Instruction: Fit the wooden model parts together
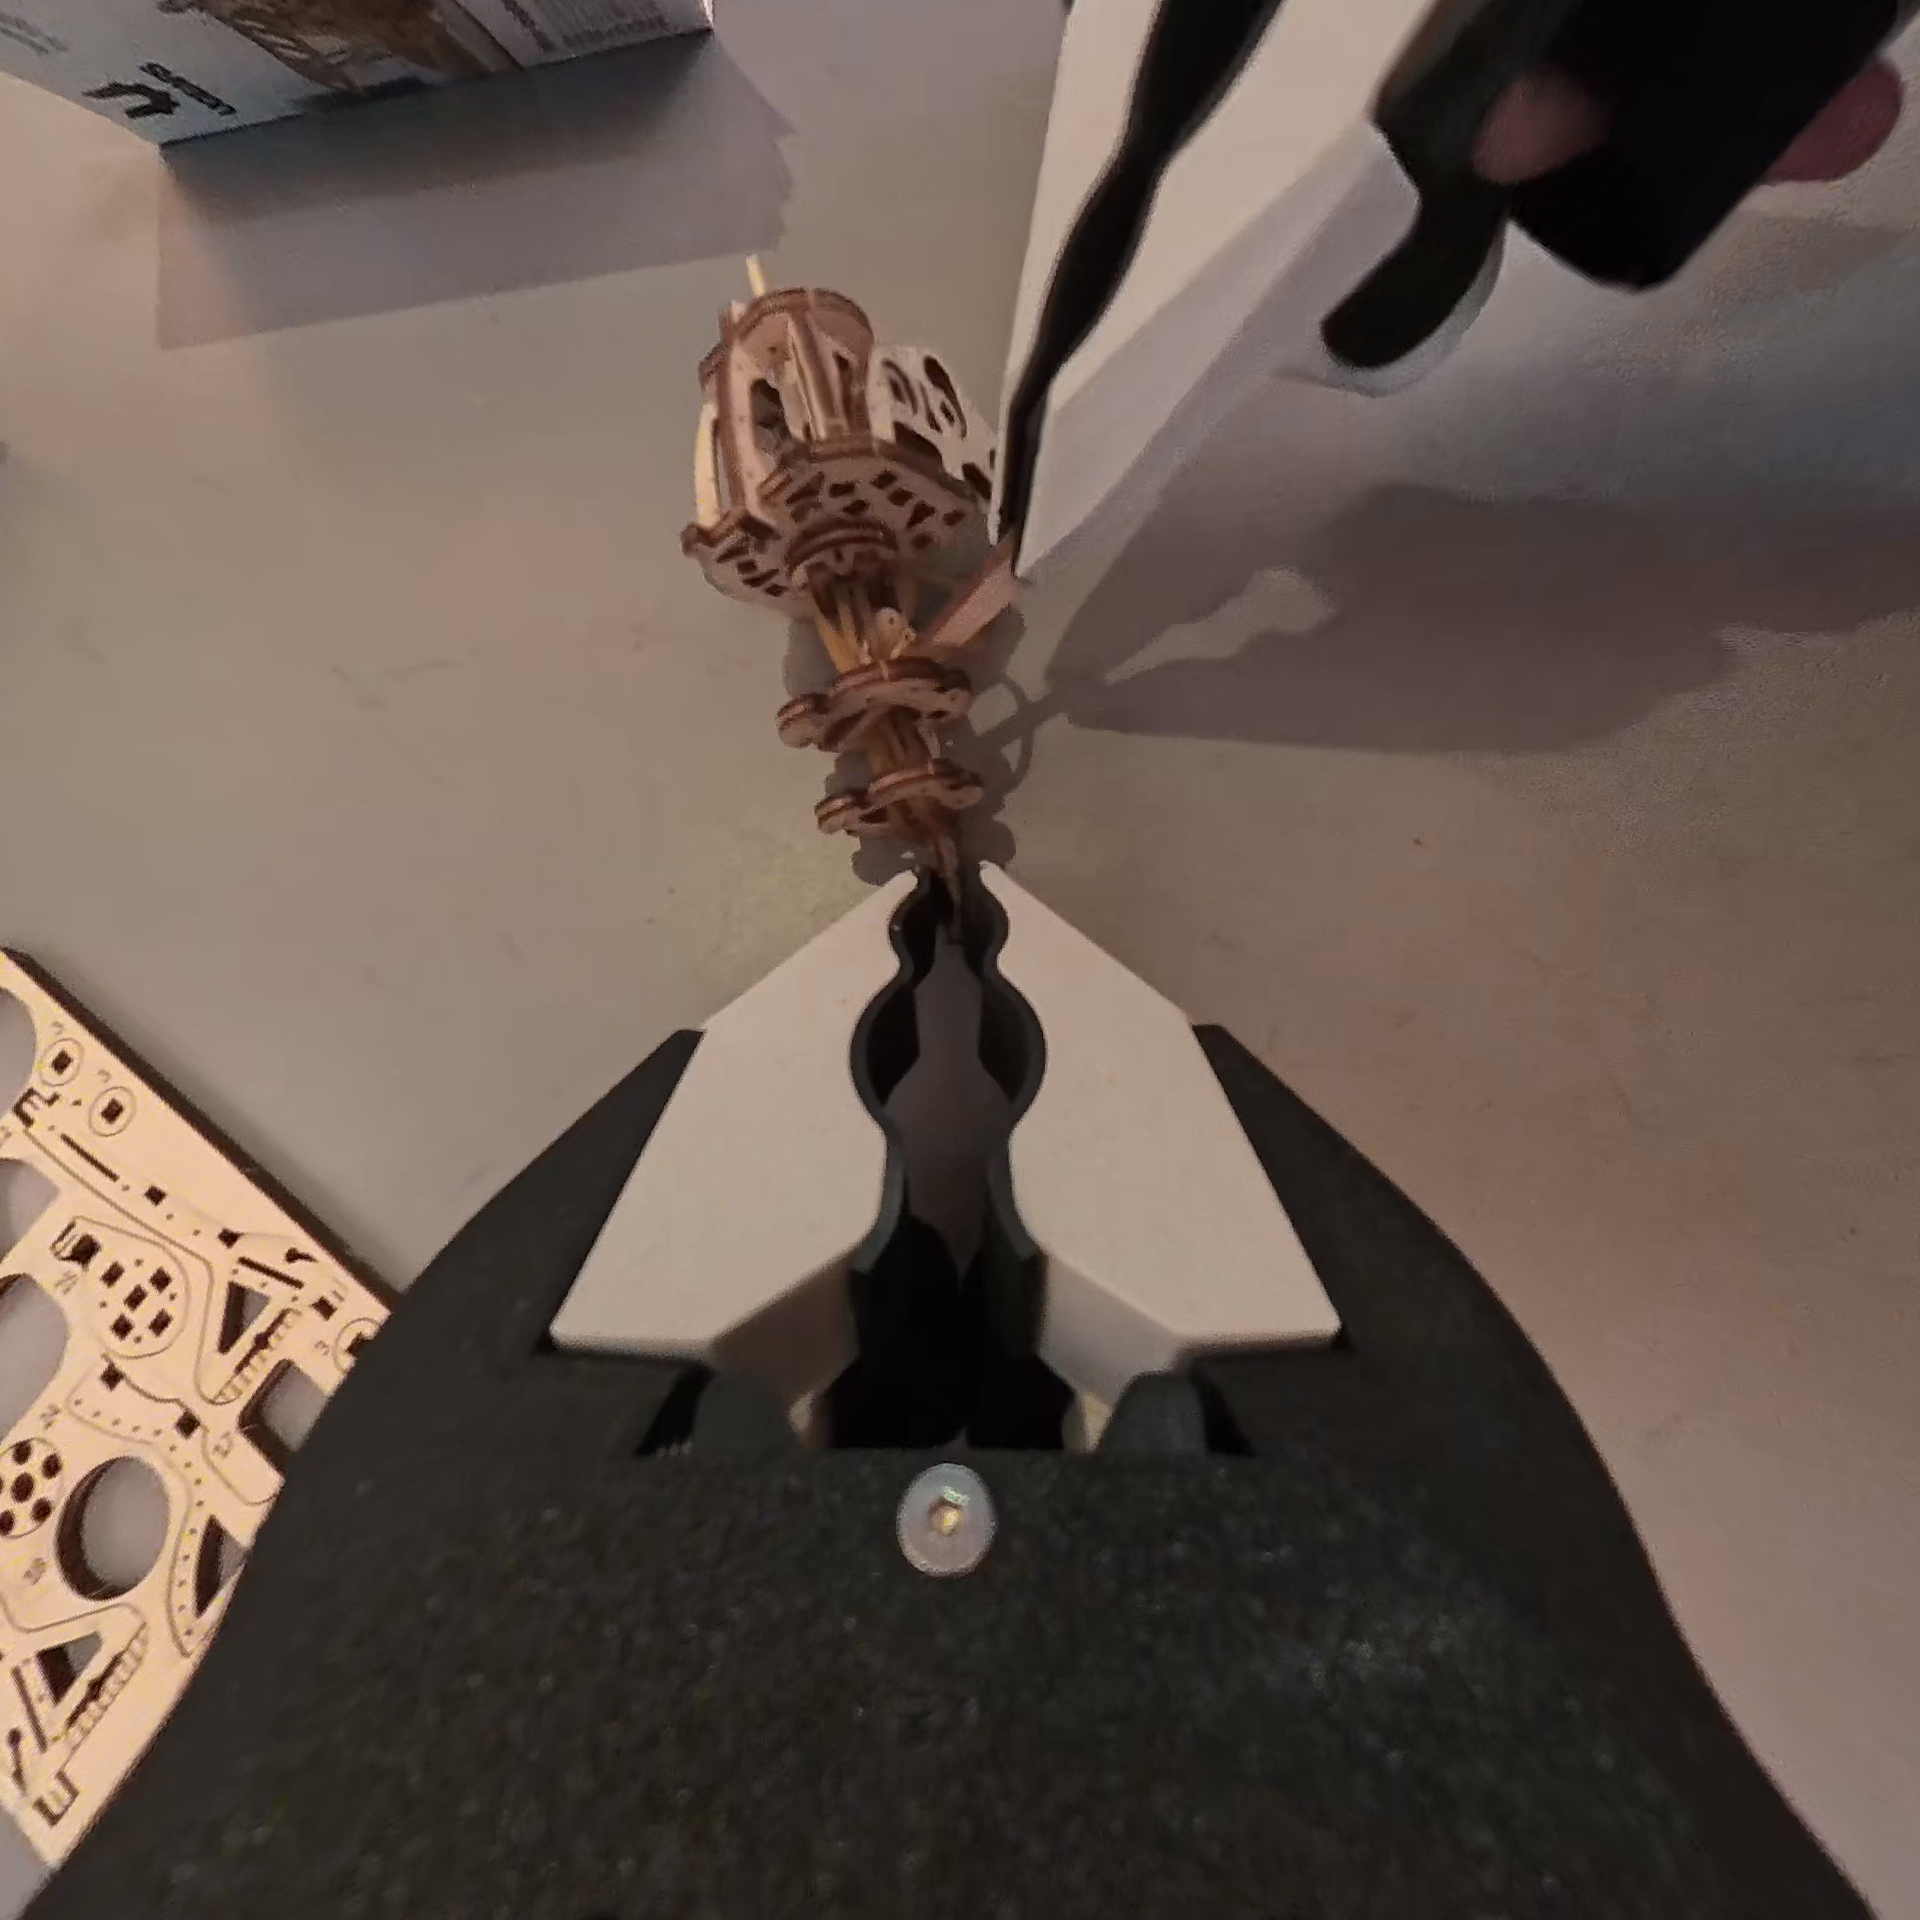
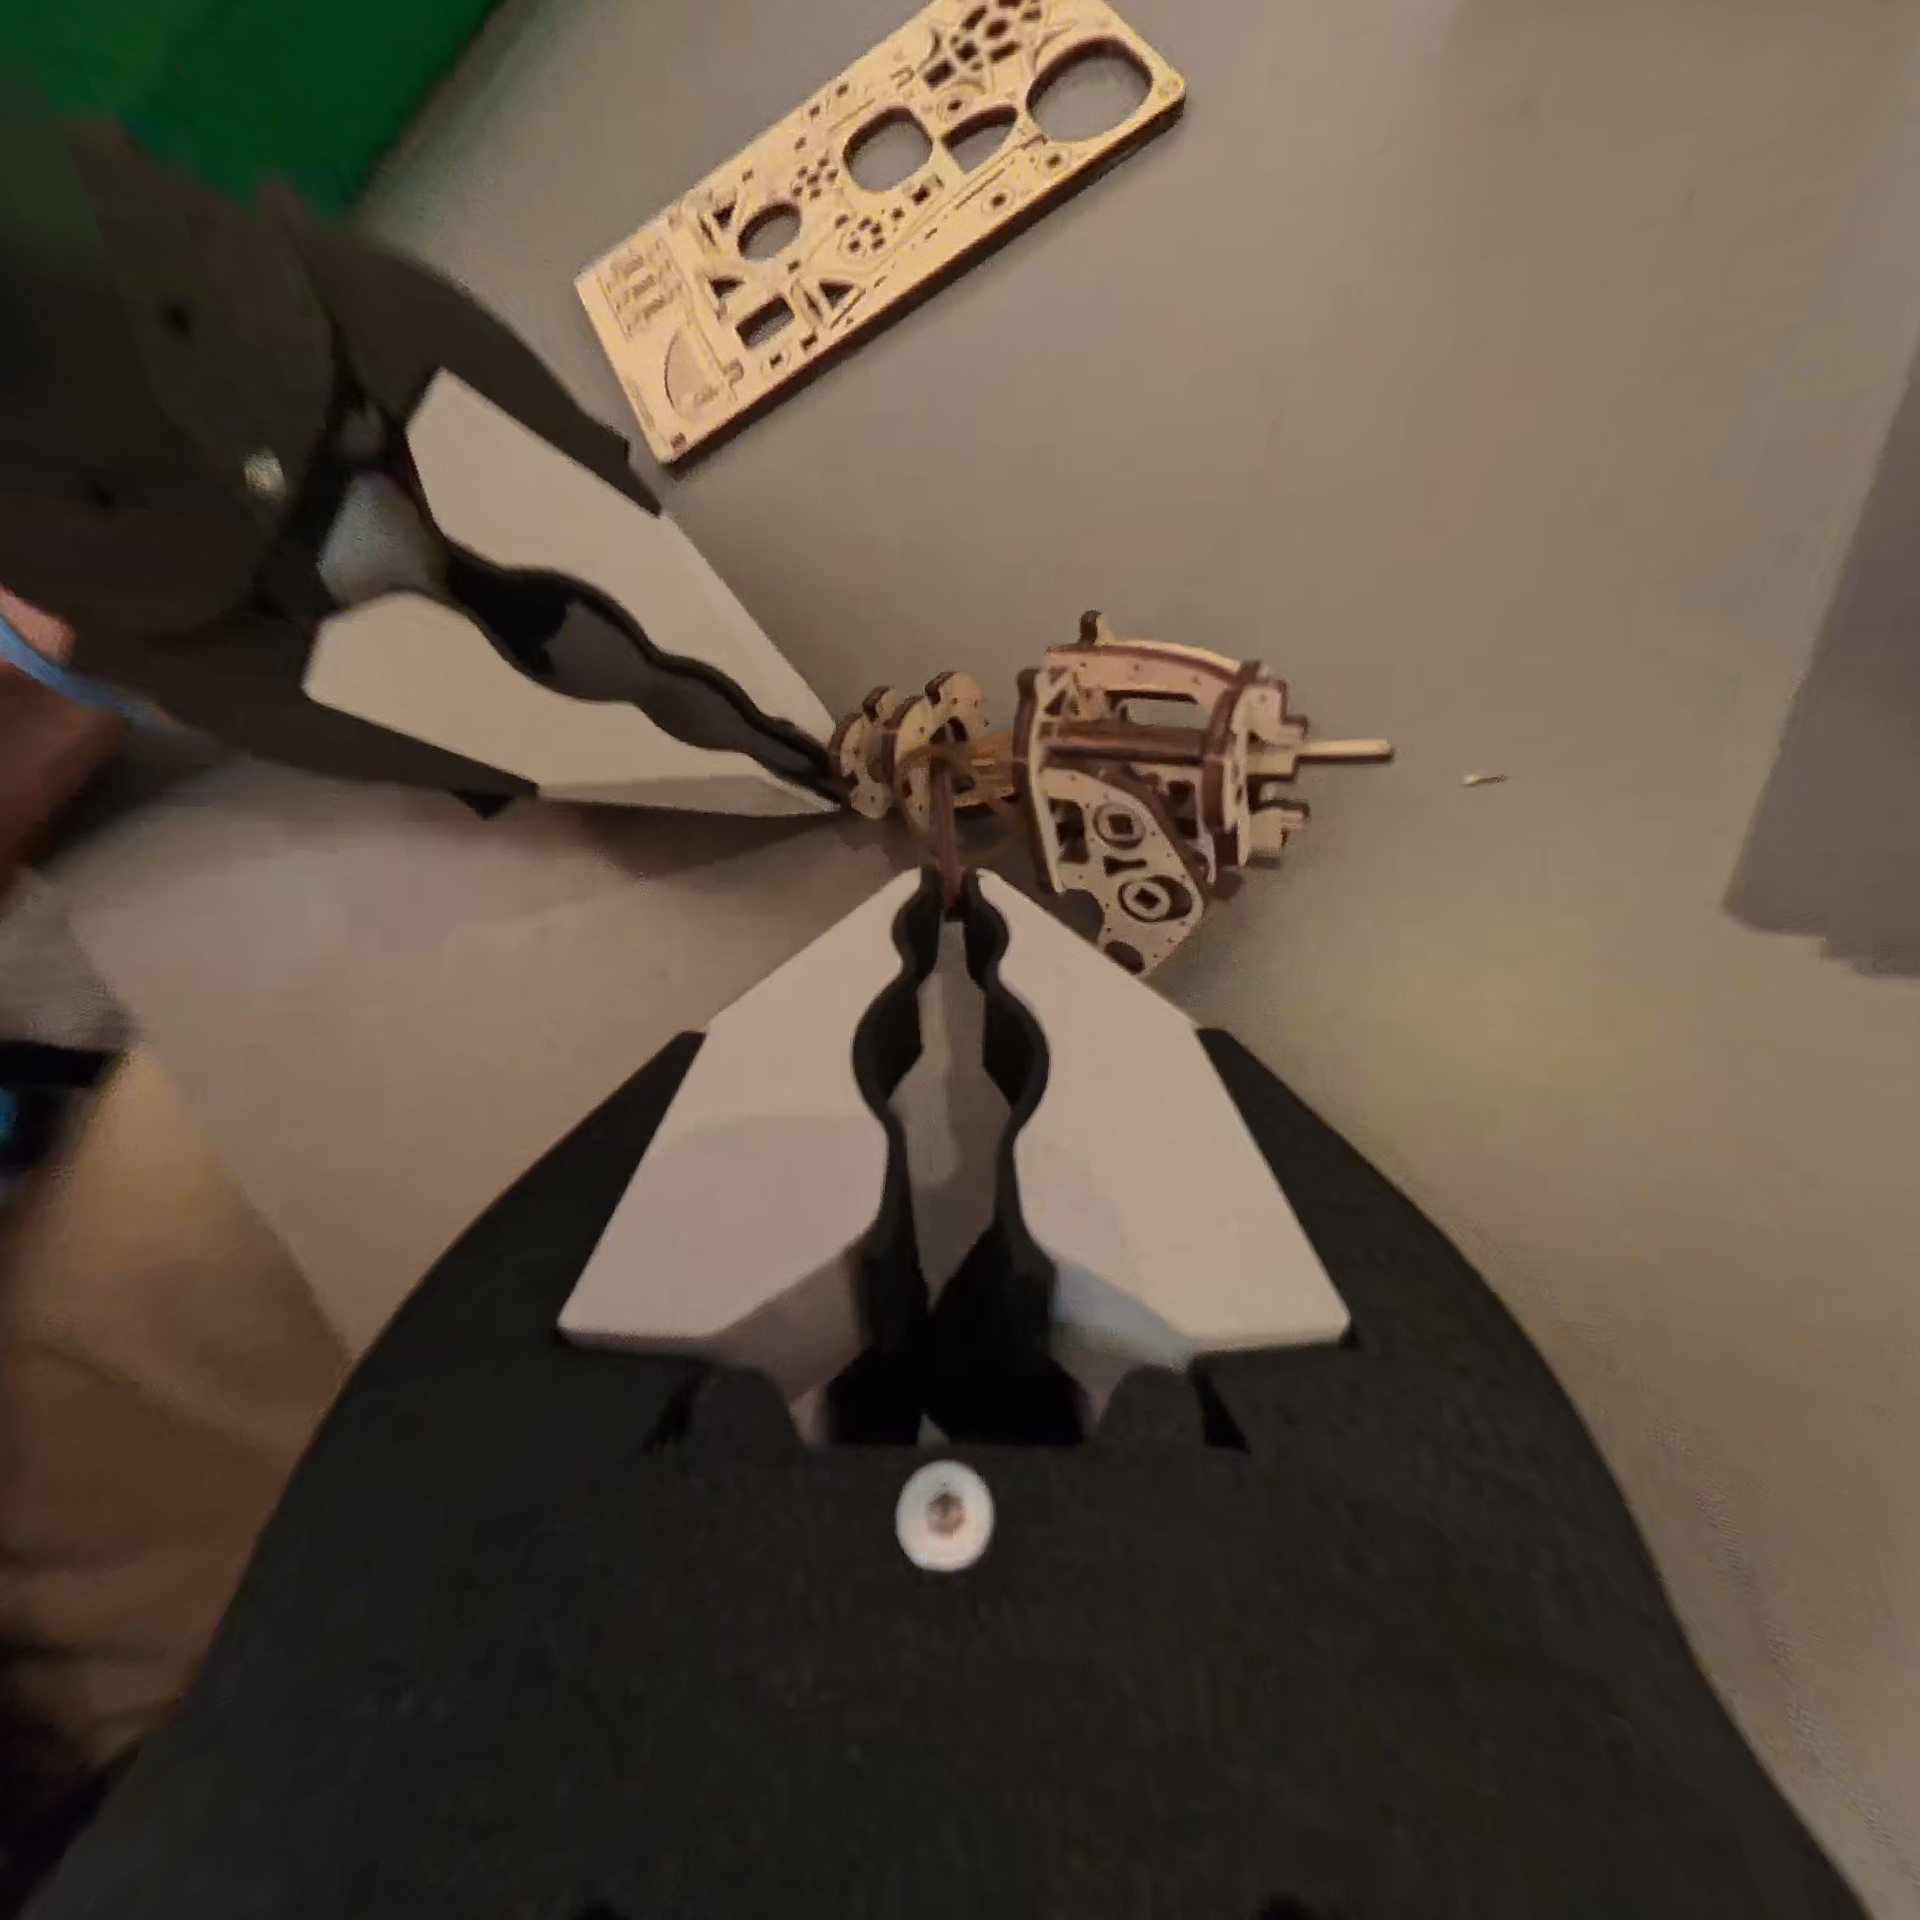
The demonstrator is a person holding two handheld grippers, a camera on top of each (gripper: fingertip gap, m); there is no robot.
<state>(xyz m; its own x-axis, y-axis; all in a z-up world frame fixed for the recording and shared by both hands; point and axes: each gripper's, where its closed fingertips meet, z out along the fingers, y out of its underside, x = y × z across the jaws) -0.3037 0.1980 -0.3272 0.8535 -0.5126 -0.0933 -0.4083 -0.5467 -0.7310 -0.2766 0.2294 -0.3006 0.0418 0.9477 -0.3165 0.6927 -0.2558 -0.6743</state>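
Presently, left wrist view: left gripper (image 1: 943, 902) pinches the wooden model (image 1: 831, 520) by its narrow end, long axis running straight ahead. Right wrist view: right gripper (image 2: 948, 896) pinches a small slat (image 2: 940, 831), crosswise to the model's shaft, above the tabletop (image 2: 1455, 1143).

- Dim, warm light; long soft shadows fall across the table (image 1: 416, 727).
- Wide-angle bending at edges.
- Far gripper (image 2: 821, 774) motion-blurred; corners soft, no glare.
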